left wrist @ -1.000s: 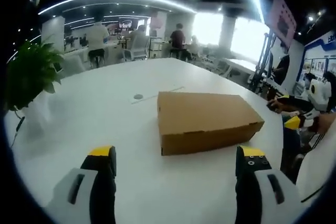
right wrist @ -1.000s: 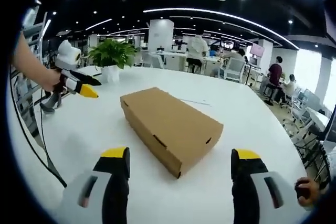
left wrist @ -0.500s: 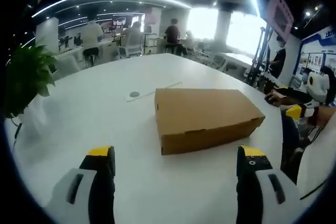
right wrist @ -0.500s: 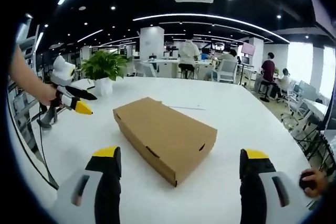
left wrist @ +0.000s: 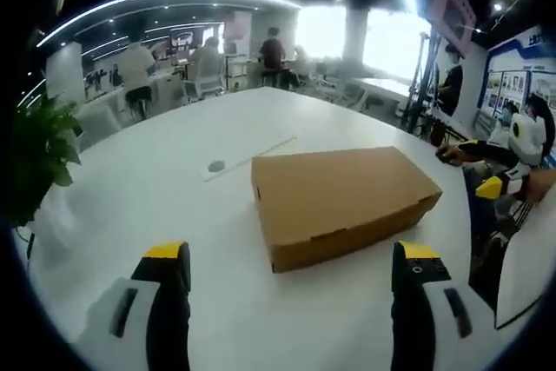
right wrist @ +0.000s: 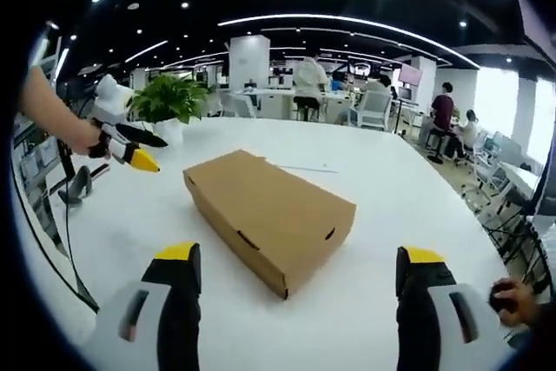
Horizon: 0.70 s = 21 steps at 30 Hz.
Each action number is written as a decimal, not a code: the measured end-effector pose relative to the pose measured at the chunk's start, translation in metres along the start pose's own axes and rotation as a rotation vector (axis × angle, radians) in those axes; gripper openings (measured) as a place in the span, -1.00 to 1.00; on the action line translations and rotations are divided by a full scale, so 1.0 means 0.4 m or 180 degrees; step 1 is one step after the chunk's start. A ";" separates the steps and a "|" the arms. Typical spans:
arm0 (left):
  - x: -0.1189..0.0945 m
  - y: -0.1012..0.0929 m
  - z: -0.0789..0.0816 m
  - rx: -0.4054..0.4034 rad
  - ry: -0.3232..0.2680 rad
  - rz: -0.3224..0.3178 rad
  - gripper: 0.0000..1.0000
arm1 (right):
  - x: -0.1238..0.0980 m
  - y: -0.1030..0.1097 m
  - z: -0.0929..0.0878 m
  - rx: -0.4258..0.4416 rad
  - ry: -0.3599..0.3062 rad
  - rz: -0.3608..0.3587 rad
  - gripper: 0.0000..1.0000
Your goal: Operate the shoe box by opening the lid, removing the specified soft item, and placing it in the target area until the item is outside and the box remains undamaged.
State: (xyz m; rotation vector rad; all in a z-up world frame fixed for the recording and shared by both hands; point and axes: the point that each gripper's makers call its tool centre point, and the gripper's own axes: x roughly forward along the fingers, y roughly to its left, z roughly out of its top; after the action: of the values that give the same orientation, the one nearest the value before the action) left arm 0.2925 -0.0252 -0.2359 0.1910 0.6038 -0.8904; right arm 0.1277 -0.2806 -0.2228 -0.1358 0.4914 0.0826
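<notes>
A shut brown cardboard shoe box [left wrist: 340, 199] [right wrist: 268, 213] lies on the white table [left wrist: 156, 188], lid down flat. My left gripper [left wrist: 291, 254] hangs open a short way in front of the box's near corner, nothing between its jaws. My right gripper [right wrist: 295, 258] is open too, facing the box's short end from the other side. The right gripper [left wrist: 497, 171] also comes in at the right edge of the left gripper view. The left gripper [right wrist: 130, 149], held by a hand, comes in at the left of the right gripper view. The box's contents are hidden.
A potted green plant [right wrist: 169, 102] [left wrist: 39, 158] stands near the table's edge. A small round grey cap [left wrist: 216, 166] and a thin seam mark the table behind the box. People sit at desks [right wrist: 308, 84] farther back. A hand [right wrist: 512, 301] rests low right.
Both views have shifted slightly with the hands; the box looks a bit nearer and more turned in the left gripper view. The box has not moved and both grippers stay open.
</notes>
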 end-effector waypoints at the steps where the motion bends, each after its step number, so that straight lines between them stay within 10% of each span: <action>1: 0.001 -0.001 0.000 -0.0027 0.0002 -0.0006 0.98 | 0.000 -0.005 -0.006 -0.0086 0.0065 -0.0035 0.85; 3: -0.004 -0.004 -0.012 -0.0179 0.0030 -0.0011 0.98 | -0.003 -0.025 -0.036 -0.0272 0.0361 -0.0173 0.81; 21: 0.007 -0.002 -0.055 0.0377 0.0357 -0.0188 0.98 | 0.011 0.032 0.058 0.0270 -0.0365 0.0239 0.86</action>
State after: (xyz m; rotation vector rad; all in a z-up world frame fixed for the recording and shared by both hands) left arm 0.2840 -0.0188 -0.2555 0.3332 0.6639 -0.9781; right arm 0.1409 -0.2643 -0.2062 -0.0293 0.3847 0.1420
